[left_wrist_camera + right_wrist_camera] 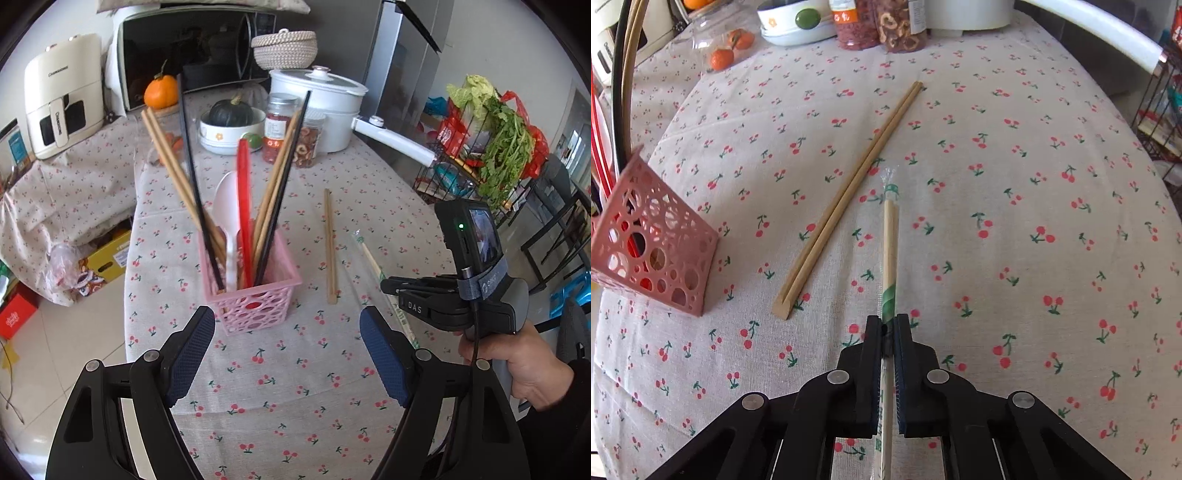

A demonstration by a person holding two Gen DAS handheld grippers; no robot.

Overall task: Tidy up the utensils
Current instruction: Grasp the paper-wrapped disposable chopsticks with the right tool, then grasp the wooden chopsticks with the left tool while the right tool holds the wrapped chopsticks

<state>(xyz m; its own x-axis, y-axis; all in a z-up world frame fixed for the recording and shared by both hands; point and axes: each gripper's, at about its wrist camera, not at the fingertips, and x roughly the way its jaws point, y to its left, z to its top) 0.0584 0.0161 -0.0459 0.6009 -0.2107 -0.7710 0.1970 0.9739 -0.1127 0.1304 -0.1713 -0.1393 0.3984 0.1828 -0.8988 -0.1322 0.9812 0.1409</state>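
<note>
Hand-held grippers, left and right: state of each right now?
Left hand-held gripper: open, holding nothing.
Right hand-held gripper: closed on the wrapped disposable chopsticks.

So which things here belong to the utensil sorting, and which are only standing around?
For the job:
- pink basket
- wrapped chopsticks, in right gripper
- bare chopsticks
- left gripper, open

Standing around:
- white pot
- jars
- squash bowl
- oranges

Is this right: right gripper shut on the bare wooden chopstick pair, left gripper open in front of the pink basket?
Not quite. The right gripper is shut on the wrapped chopsticks; the bare wooden pair lies untouched, per the right wrist view. The left gripper is open before the pink basket.
</note>
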